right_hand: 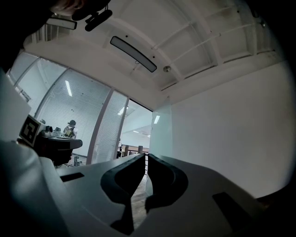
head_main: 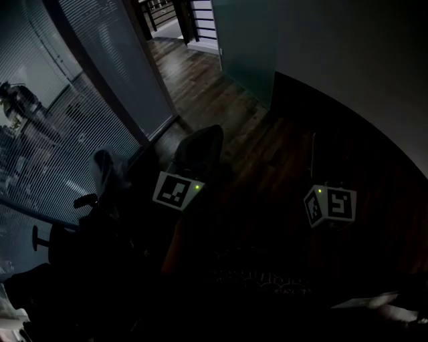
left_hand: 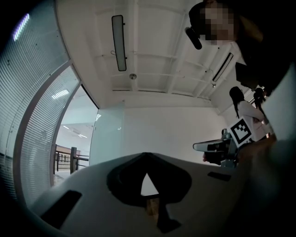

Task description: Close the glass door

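Closest in, the left gripper [left_hand: 147, 156] has its jaws pressed together at the tips, leaving only a small triangular gap behind them, and nothing is held. The right gripper [right_hand: 144, 156] has its jaws a sliver apart, with a thin slit of daylight running between them, and it too is empty. In the head view the two are held low, side by side and well apart. The left marker cube [head_main: 177, 190] and the right marker cube [head_main: 330, 205] are the only bright parts of the dim foreground. Both grippers are tilted upward, so their own views take in much of the ceiling and a long dark light fitting [left_hand: 119, 42].

Under and ahead of them runs a dark wooden floor [head_main: 221, 100]. On the left stands a striped glass wall [head_main: 60, 140] in dark framing.

Farther on, the glass door [head_main: 244, 40] is a frosted panel that stands open, lying along the white wall [head_main: 348, 60] on the right. It is well ahead of both grippers and neither touches it. Beside it the doorway is open, and a dark railing [head_main: 200, 20] shows beyond.
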The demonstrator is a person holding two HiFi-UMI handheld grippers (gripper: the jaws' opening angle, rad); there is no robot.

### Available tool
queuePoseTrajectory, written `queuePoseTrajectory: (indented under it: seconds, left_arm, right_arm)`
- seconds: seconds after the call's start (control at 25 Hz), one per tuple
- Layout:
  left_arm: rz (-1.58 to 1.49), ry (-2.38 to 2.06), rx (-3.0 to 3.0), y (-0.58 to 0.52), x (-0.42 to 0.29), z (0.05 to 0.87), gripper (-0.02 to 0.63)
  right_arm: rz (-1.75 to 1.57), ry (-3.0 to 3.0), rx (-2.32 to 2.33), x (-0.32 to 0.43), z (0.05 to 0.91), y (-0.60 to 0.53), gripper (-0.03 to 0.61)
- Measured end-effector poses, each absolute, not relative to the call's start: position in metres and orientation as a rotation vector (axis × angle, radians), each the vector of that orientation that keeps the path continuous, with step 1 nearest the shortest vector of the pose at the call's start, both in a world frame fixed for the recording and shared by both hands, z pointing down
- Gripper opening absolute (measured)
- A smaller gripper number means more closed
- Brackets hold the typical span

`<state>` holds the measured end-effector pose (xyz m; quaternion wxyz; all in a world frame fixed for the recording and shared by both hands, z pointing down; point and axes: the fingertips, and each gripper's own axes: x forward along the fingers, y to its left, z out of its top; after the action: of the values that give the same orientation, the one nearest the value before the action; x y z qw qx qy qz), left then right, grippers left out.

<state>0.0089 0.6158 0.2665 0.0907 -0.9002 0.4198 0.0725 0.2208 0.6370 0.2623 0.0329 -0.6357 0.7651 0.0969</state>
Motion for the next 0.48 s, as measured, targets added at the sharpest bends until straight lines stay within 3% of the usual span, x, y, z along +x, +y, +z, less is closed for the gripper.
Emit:
queuePoseTrajectory:
  seconds: [0.48]
  left_arm:
    - [0.187, 1.200, -2.700, 0.628, 0.049, 0.286, 0.002]
  right_arm:
    - [0.266, 2.411, -1.923, 0.249, 0.280, 0.629, 0.003]
